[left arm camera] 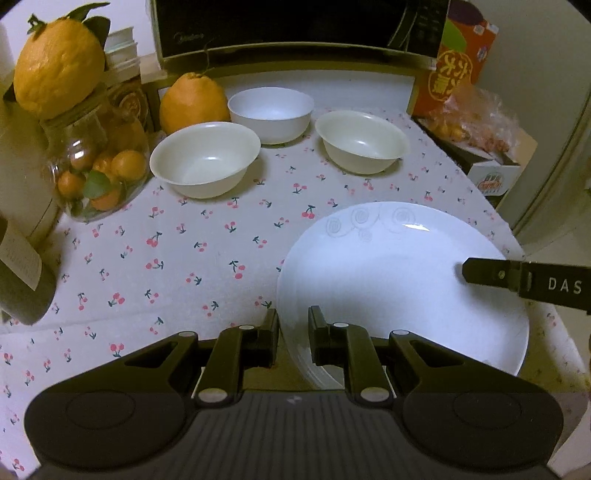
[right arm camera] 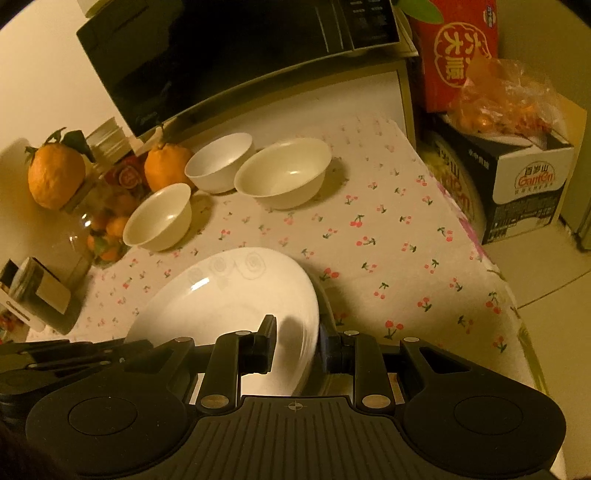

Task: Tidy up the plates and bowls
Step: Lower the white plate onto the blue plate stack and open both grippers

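A large white plate with faint swirl marks sits over the near right part of the cherry-print tablecloth. My left gripper is shut on its near rim. My right gripper is shut on the right rim of the same plate, which looks tilted, with a shadow beneath it. One of the right gripper's fingers lies across the plate. Behind stand three empty bowls: a cream bowl, a white bowl and another cream bowl.
A glass jar of small oranges with a big orange fruit on top stands at the left. A second fruit and a black microwave are behind. Boxes and a bag of oranges lie past the table's right edge.
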Motion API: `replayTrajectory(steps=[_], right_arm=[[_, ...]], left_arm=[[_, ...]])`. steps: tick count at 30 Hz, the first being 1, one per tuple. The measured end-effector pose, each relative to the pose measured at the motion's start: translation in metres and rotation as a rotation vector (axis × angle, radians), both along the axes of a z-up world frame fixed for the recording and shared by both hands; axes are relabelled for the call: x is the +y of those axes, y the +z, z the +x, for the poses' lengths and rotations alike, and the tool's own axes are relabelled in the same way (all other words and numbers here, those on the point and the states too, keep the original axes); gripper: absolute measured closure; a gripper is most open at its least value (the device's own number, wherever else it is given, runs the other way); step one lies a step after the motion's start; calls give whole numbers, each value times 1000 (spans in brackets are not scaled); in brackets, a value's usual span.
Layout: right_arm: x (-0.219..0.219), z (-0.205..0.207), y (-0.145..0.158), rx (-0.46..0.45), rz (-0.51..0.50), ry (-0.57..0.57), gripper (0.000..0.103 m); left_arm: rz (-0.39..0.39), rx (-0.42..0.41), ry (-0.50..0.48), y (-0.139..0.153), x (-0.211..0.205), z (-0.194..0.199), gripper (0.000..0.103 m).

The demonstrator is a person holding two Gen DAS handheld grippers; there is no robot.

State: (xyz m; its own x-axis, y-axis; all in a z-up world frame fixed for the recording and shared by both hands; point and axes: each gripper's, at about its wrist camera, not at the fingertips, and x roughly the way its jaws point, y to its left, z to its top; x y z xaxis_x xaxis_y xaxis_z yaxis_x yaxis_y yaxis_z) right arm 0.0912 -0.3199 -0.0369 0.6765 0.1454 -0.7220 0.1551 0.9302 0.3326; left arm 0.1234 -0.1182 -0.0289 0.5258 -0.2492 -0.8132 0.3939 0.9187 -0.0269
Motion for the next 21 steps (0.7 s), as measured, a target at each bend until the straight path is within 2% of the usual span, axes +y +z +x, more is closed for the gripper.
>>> replayTrajectory(steps=[8,14,16,18,21], right_arm=[[5,-2,5,-25,-70,19,79],[13,-4,5,-19,-146,50,77],[17,-4,5,-9,-184,53,77],[18,-3,4,5,-193,59,74],[16,-4,5,-2,-165,68,61]], left_arm=[[57,-34,-24,-1,-7,-5,88],[44,-21,-25,-2,-6,-4,86],[31,-12,-27,-2,-6,-4,81],[14,0,-25,-2,-6,-3,76],[6,8,-23,-3,-6,-2,71]])
